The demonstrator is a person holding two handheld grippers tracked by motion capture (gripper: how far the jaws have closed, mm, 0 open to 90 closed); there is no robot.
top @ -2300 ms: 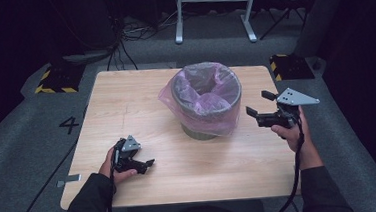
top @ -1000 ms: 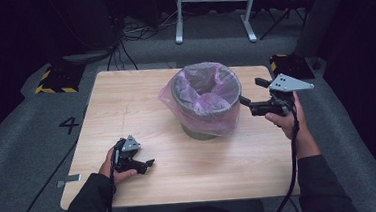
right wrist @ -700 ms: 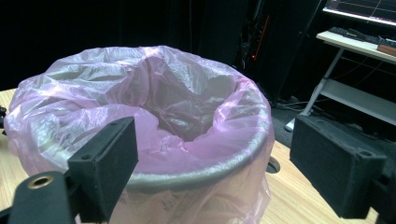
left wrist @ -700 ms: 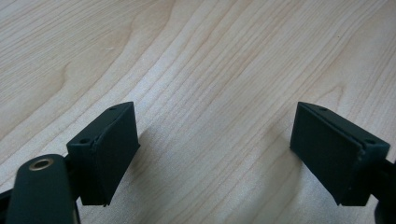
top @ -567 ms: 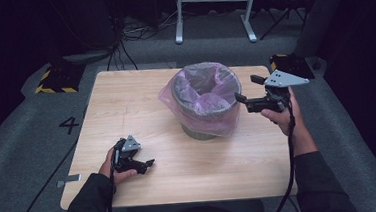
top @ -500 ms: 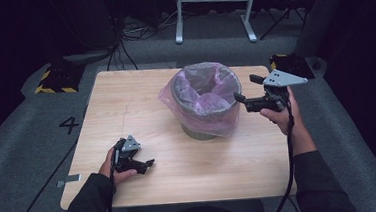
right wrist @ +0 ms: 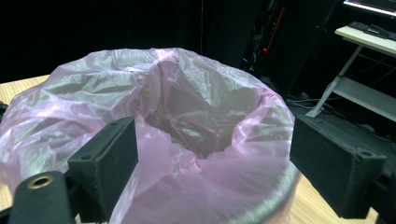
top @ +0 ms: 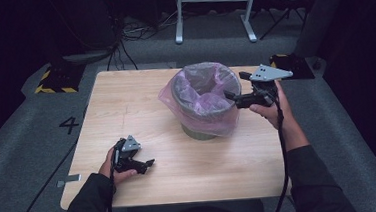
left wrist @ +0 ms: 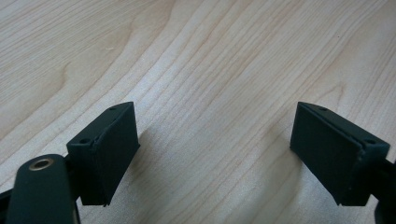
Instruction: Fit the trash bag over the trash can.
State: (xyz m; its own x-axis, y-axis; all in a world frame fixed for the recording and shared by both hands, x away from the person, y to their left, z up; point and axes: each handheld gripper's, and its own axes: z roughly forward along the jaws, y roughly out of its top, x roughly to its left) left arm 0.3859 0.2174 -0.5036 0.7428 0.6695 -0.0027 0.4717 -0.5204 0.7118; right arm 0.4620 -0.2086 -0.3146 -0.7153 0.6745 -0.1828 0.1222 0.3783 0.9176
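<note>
A grey bin (top: pixel 197 130) lined with a pink plastic bag (top: pixel 203 97) stands on the wooden table (top: pixel 126 105), right of centre. My right gripper (top: pixel 231 97) hovers at the bin's right rim, pointing left at it, its jaws open. In the right gripper view the bag (right wrist: pixel 187 121) folds over the bin's rim (right wrist: pixel 266 200) just beyond the open right gripper (right wrist: pixel 212 163), with nothing pinched. My left gripper (top: pixel 147 164) rests near the table's front left, held in a hand. In the left gripper view the left gripper (left wrist: pixel 215 149) is open over bare wood (left wrist: pixel 215 70).
Beyond the table's far edge stand a white metal frame (top: pixel 214 9), cables and a yellow-and-black striped block (top: pixel 56 77) on the grey floor. A number 4 (top: pixel 69 124) is marked on the floor at the left. A pale shelf (right wrist: pixel 369 37) appears in the right gripper view.
My right gripper has moved up and leftward from the table's right side to the bin's rim. The left gripper has stayed where it was.
</note>
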